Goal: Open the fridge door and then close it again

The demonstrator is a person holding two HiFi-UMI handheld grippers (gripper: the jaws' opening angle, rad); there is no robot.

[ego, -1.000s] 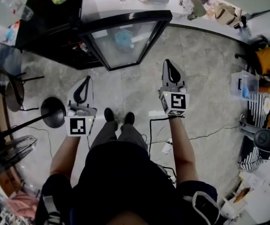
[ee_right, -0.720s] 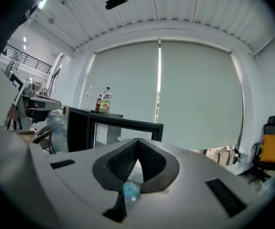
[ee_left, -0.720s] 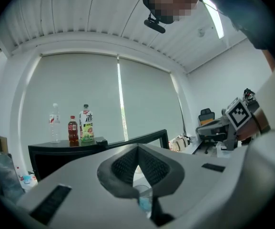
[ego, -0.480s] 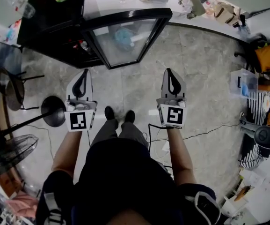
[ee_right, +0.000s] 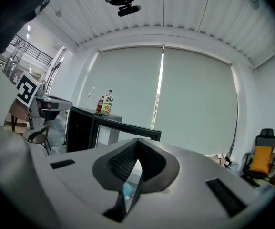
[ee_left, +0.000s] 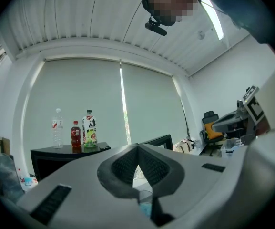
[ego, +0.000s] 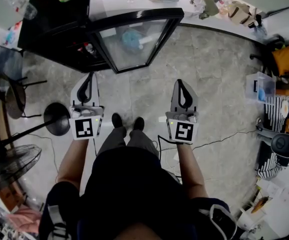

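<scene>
The fridge door (ego: 134,41) stands swung open at upper centre of the head view. Its glass panel angles out from the black fridge (ego: 54,34) at upper left. Your left gripper (ego: 88,79) lies just left of the door's lowest corner in the frame, clear of it, jaws clenched on nothing. Your right gripper (ego: 180,86) lies lower right of the door, well apart, likewise clenched and empty. Bottles (ee_left: 75,133) stand on the fridge top.
</scene>
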